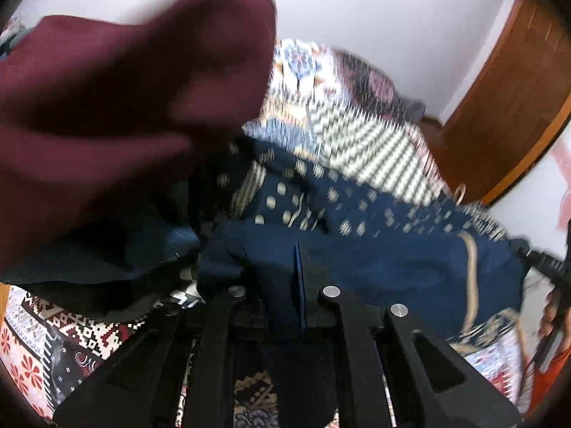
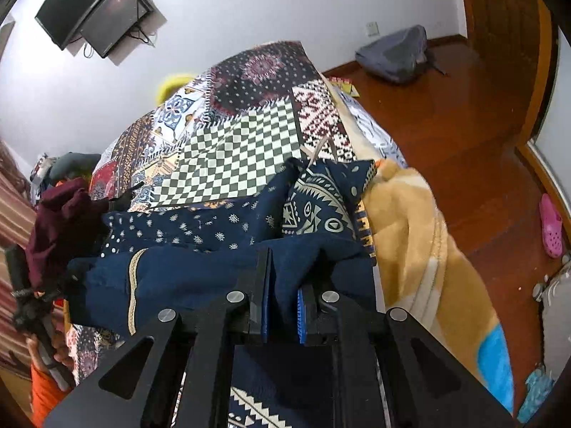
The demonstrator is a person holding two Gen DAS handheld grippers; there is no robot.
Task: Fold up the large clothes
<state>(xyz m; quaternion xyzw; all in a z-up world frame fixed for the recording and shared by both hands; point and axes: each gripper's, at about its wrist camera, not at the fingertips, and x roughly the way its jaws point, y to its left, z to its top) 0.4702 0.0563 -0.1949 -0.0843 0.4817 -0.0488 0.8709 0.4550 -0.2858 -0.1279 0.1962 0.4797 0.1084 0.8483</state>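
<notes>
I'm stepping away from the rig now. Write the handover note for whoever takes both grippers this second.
Left gripper: shut on the navy patterned garment, pinching its plain blue edge.
Right gripper: shut on the same garment, a fold of cloth between its pads.
The garment is lifted and bunched between the two grippers over the patchwork bedspread; its printed part still lies on the bed.
A maroon garment hangs close to the left camera; what holds it is not visible.
Done: both edges gripped.
Left: spread it flat, fold, then the maroon piece.
</notes>
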